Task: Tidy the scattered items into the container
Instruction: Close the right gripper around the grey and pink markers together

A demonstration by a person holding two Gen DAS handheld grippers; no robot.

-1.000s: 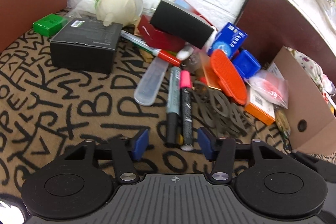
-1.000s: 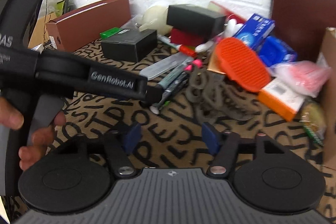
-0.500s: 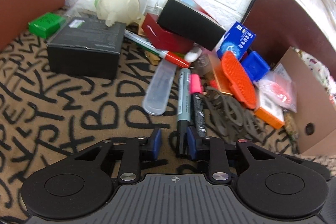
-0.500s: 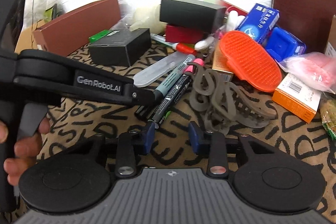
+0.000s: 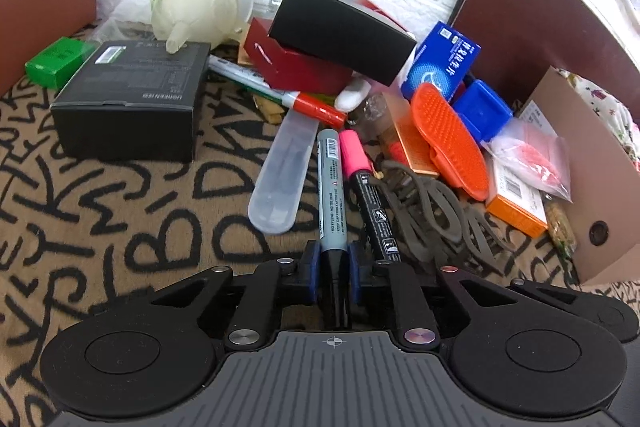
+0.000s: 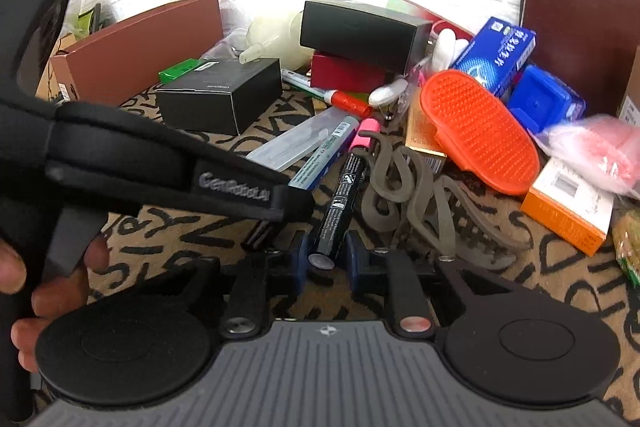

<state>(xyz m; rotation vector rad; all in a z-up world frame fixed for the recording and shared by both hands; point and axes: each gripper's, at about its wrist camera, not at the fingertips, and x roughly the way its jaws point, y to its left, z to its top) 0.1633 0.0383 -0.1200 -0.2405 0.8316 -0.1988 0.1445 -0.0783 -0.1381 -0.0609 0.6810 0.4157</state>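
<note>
My left gripper (image 5: 332,263) is shut on the black end of a grey marker (image 5: 331,187), which lies on the patterned mat. Beside it on the right lies a pink-capped black marker (image 5: 366,187). In the right wrist view my right gripper (image 6: 325,255) has its jaws close around the butt end of the pink-capped marker (image 6: 342,195); whether the pads touch it I cannot tell. The left gripper's body (image 6: 160,171) crosses that view at left, over the grey marker (image 6: 324,155). A brown cardboard box (image 5: 580,171) stands at the right.
A clutter pile lies ahead: black box (image 5: 132,103), clear case (image 5: 284,179), red-capped marker (image 5: 288,95), orange brush (image 5: 448,135), blue boxes (image 5: 440,63), brown hair clips (image 5: 432,219), orange box (image 5: 520,203), funnel (image 5: 196,11). A brown tray wall (image 5: 44,11) stands at the left.
Both grippers moved forward and narrowed. The left one closed on the grey marker's end. The right one closed in around the pink-capped marker's end.
</note>
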